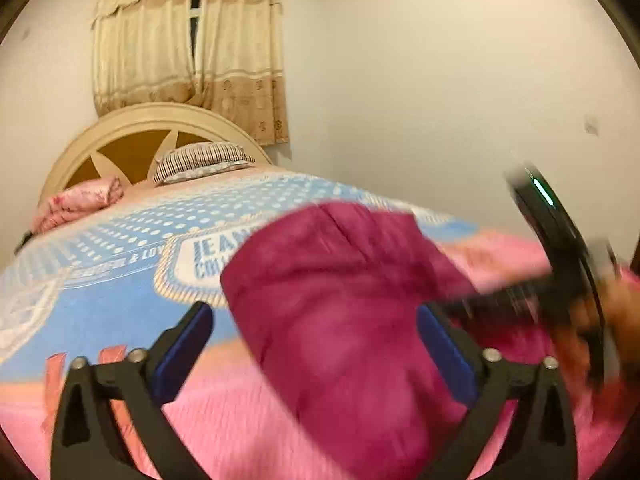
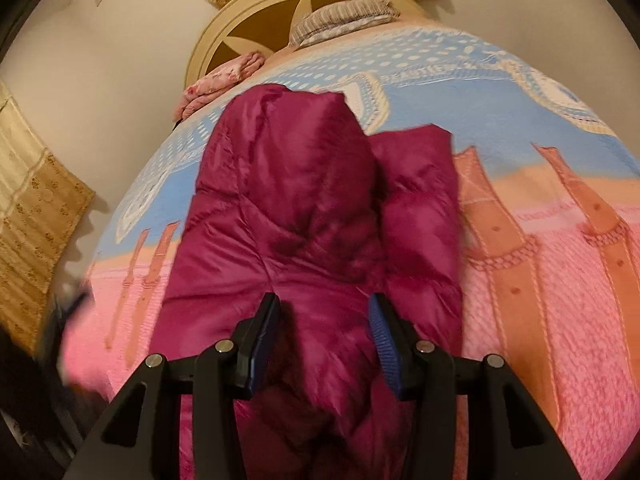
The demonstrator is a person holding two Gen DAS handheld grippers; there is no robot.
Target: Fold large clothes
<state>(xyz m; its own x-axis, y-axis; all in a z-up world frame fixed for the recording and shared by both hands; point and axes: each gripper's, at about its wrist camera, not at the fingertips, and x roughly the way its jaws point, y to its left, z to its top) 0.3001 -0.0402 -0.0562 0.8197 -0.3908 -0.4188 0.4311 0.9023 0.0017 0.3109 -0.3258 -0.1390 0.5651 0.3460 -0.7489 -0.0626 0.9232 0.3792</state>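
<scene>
left tool point(image 1: 314, 344): jaws wide, empty | magenta jacket point(image 1: 340, 300): on bedspread point(image 1: 120, 300), blurred

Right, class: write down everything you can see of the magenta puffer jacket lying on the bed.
The magenta puffer jacket is glossy, quilted and padded, with stitched seams and a sheen like nylon. It lies folded lengthwise into a long puffy bundle on the pink and blue bedspread, a second folded layer showing along its right side. The right gripper straddles its near end, fingers either side; whether the pads press it is unclear. The left gripper stands wide open.
</scene>
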